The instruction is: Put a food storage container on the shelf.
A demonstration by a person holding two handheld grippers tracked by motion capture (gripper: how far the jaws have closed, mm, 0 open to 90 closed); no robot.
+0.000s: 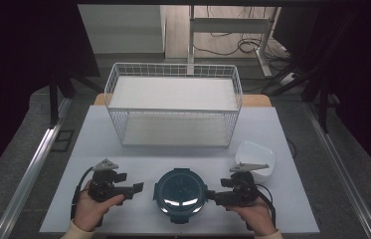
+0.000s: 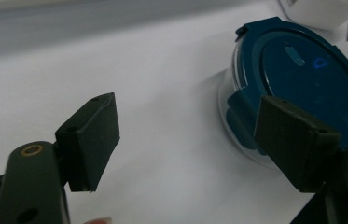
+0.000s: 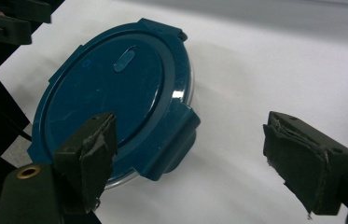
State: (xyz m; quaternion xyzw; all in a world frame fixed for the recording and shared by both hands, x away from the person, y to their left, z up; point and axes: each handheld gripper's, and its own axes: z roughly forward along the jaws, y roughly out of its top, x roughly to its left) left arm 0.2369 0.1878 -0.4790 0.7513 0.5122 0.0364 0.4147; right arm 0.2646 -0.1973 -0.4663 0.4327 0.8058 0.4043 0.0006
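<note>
The round container [image 1: 180, 190] had a dark teal lid over a clear body. Behind it stood a white wire basket [image 1: 173, 105]; to its right sat a white bowl [image 1: 256, 158]. The table [image 1: 98, 139] was pale grey-white.

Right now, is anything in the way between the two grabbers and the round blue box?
Nothing visible is. The round container with the blue lid sits on the table between the left gripper and the right gripper. Both are open and point at it from either side, with bare white table in the gaps.
</note>
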